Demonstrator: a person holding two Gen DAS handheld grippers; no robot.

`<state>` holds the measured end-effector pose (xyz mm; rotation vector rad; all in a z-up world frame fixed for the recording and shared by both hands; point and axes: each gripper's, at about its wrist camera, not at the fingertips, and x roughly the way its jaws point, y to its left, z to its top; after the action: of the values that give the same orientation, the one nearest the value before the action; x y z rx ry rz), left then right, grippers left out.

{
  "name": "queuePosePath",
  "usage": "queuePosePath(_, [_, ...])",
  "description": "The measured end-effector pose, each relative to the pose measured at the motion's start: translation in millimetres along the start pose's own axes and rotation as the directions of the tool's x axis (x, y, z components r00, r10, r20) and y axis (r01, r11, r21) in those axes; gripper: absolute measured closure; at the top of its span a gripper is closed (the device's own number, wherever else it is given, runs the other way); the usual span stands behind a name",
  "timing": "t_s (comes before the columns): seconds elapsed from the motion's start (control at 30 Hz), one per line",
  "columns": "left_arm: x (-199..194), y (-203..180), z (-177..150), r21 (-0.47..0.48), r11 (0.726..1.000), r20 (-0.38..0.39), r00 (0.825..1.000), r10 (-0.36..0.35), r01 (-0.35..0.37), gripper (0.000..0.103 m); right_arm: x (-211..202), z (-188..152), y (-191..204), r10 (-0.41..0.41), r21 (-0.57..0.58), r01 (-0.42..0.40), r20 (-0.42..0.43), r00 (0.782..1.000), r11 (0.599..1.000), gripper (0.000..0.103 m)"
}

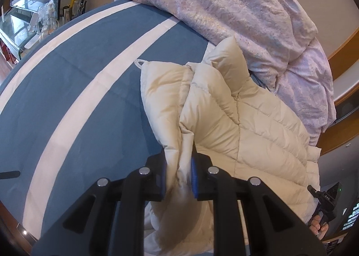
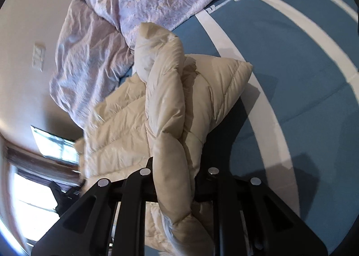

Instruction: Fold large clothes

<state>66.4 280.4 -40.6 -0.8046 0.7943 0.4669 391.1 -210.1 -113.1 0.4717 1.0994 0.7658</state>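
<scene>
On striped bed (image 1: 67, 89), both tongs (image 1: 178, 177) (image 2: 175, 179) clamp cream puffer jacket (image 1: 246, 125); right handle lettering perhaps "DAS"

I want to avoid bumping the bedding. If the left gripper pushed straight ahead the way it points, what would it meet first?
The left gripper is clamped on the cream quilted puffer jacket, so it would first push into that. Beyond lies the crumpled lilac duvet, though depth is hard to judge.
</scene>
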Motion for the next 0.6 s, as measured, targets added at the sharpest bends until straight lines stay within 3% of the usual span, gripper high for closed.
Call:
queuePosePath(0.1, [2,-1,0,-0.002,1.000,-0.004,1.000,0.023,-0.023,0.074,-5,-3,12,-0.125,-0.062,0.128,0.044,0.991,0.990,0.063])
queuePosePath(0.13, [2,0,0,-0.007,1.000,-0.005,1.000,0.029,-0.029,0.062,-10,-4,18,-0.176,-0.090,0.183,0.080,0.981,0.979,0.058])
queuePosePath(0.17, [2,0,-1,-0.010,0.999,-0.007,0.999,0.033,-0.033,0.048,-18,-5,25,-0.225,-0.118,0.241,0.135,0.965,0.963,0.045])
queuePosePath(0.2, [1,1,-1,-0.013,0.999,-0.005,0.999,0.036,-0.036,0.042,-23,-6,31,-0.251,-0.135,0.276,0.177,0.952,0.952,0.039])
queuePosePath(0.23, [1,2,-2,-0.016,0.999,-0.003,0.999,0.036,-0.036,0.033,-31,-8,41,-0.277,-0.158,0.319,0.242,0.930,0.934,0.038])
queuePosePath(0.3, [1,3,-3,-0.020,0.999,-0.005,0.999,0.036,-0.036,0.027,-39,-12,59,-0.281,-0.204,0.349,0.301,0.911,0.915,0.039])
queuePosePath(0.43, [5,6,-5,-0.048,0.999,-0.020,1.000,0.024,-0.025,0.023,-25,-28,98,-0.196,-0.341,0.284,0.270,0.943,0.896,0.041])
queuePosePath(0.6, [10,5,-10,-0.072,0.997,-0.016,1.000,-0.018,0.017,0.025,16,-63,144,-0.160,-0.514,0.232,0.182,0.970,0.826,0.059])
